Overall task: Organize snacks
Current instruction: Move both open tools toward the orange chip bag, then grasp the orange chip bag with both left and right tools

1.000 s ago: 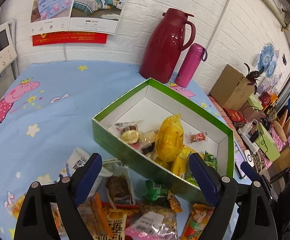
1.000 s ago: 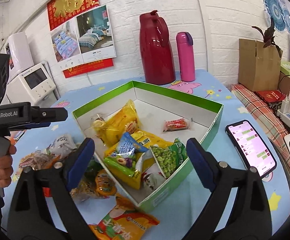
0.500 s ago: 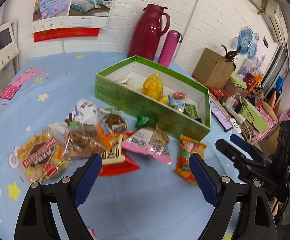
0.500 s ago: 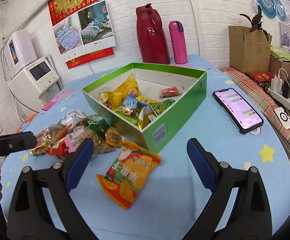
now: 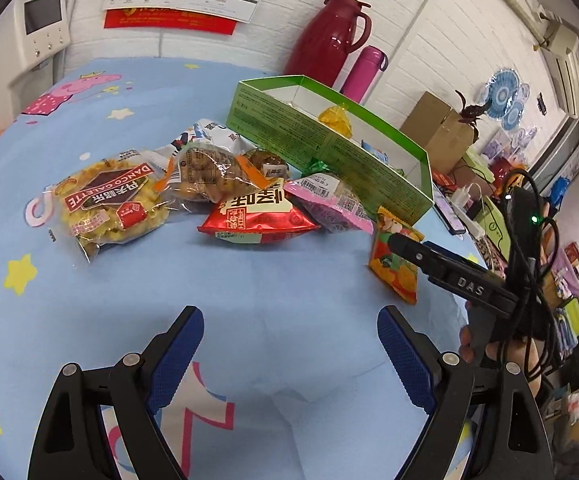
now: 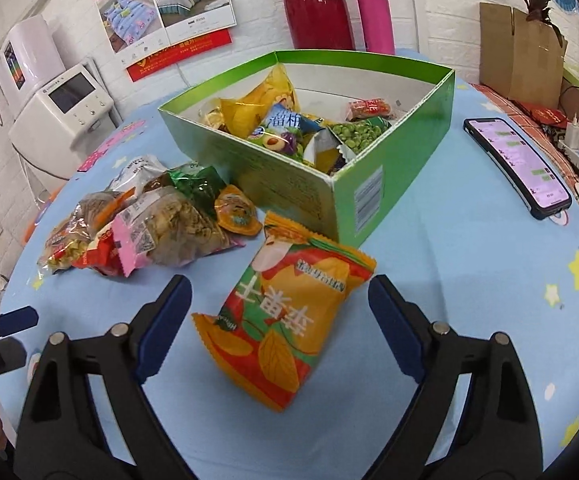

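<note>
Hovering wide open over the blue-clothed bench [image 6: 469,264], the right claw [image 6: 279,322] frames an orange snack packet [image 6: 285,320] lying flat between its parted fingers, untouched. The left claw [image 5: 289,354], also spread and empty, hangs above bare cloth. Beyond, a heap of loose snacks [image 5: 177,188] lies beside the green box [image 6: 289,188], already holding several packets. A phone [image 6: 517,160] rests right of the box; a red jug [image 5: 327,36] stands behind.

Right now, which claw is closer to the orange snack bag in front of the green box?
Right. The right claw is open, with the orange snack bag lying between its fingers. The left claw is open over bare tablecloth, off to the bag's side.
</note>
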The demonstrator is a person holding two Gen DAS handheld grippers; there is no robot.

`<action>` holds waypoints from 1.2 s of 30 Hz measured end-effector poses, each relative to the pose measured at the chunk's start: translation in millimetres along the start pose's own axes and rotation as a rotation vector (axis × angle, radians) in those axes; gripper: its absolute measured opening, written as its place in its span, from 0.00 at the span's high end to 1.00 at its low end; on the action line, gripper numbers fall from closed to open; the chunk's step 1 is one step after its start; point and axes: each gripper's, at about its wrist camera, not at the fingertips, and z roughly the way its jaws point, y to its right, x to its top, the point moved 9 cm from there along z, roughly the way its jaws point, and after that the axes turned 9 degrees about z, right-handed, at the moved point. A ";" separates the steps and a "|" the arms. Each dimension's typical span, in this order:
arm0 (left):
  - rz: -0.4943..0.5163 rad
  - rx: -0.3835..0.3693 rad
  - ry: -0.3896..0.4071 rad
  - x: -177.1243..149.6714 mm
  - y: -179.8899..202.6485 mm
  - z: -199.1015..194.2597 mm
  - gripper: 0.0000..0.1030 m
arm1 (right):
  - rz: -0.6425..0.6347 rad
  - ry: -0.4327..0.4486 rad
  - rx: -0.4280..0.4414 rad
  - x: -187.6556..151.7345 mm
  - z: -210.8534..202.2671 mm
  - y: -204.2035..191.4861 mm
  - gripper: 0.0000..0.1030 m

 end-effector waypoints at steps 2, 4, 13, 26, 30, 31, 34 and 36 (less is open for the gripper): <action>0.010 -0.009 0.001 -1.1 4.0 0.3 0.12 | 0.009 -0.024 -0.026 -2.2 8.7 2.8 0.37; 0.023 -0.014 0.000 -2.1 7.4 0.7 0.12 | -0.018 -0.024 -0.010 -6.9 7.5 -3.4 0.49; 0.072 -0.090 -0.050 -6.2 32.8 19.0 0.16 | -0.178 -0.098 0.157 -56.7 -18.7 -41.1 0.36; 0.034 -0.254 -0.162 10.0 67.6 76.3 0.39 | -0.162 -0.092 0.187 -70.2 -36.8 -36.1 0.33; 0.057 -0.245 -0.186 10.2 69.1 84.9 0.58 | -0.178 -0.095 0.173 -67.0 -29.0 -40.5 0.37; 0.054 -0.246 -0.197 8.9 68.4 88.7 0.60 | -0.184 -0.097 0.170 -66.7 -27.3 -41.5 0.39; 0.073 -0.223 -0.185 8.5 66.9 90.8 0.71 | -0.183 -0.110 0.182 -67.7 -23.0 -45.3 0.46; 0.072 -0.216 -0.181 8.2 67.9 90.4 0.73 | -0.206 -0.098 0.155 -68.3 -23.5 -47.3 0.49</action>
